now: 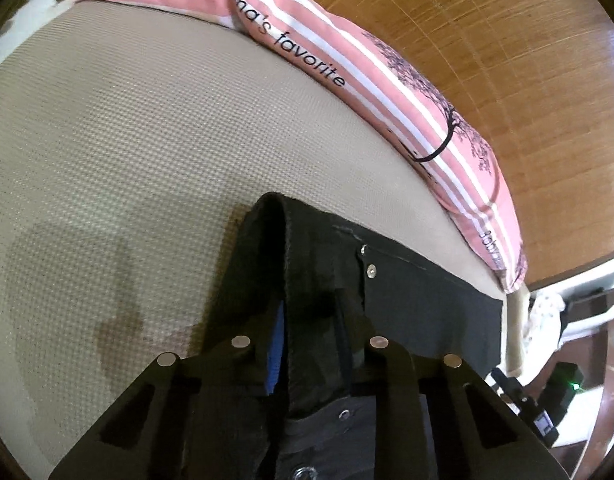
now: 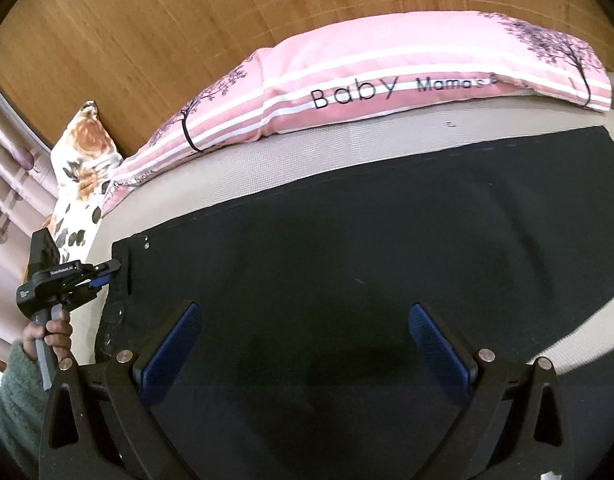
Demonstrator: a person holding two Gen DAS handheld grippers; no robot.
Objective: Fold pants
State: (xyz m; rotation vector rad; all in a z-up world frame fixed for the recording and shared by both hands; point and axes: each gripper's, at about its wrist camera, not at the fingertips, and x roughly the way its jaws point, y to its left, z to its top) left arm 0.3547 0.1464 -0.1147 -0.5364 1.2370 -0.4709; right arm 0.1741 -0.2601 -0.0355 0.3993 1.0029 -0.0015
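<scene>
Black pants (image 2: pixel 347 248) lie flat across the beige bed (image 2: pixel 267 160), waistband at the left. My left gripper (image 1: pixel 311 344) is shut on the waistband of the pants (image 1: pixel 407 292), which bunches up between the fingers. It also shows in the right wrist view (image 2: pixel 107 272), pinching the waistband edge at the left. My right gripper (image 2: pixel 303 344) is open, its blue pads (image 2: pixel 175 344) spread wide just above the middle of the pants, holding nothing.
A pink striped pillow (image 2: pixel 367 88) lies along the far edge of the bed, with a floral pillow (image 2: pixel 83 152) at its left end. A wooden headboard (image 2: pixel 147 20) stands behind. The bed's edge and other furniture (image 1: pixel 567 340) show at right.
</scene>
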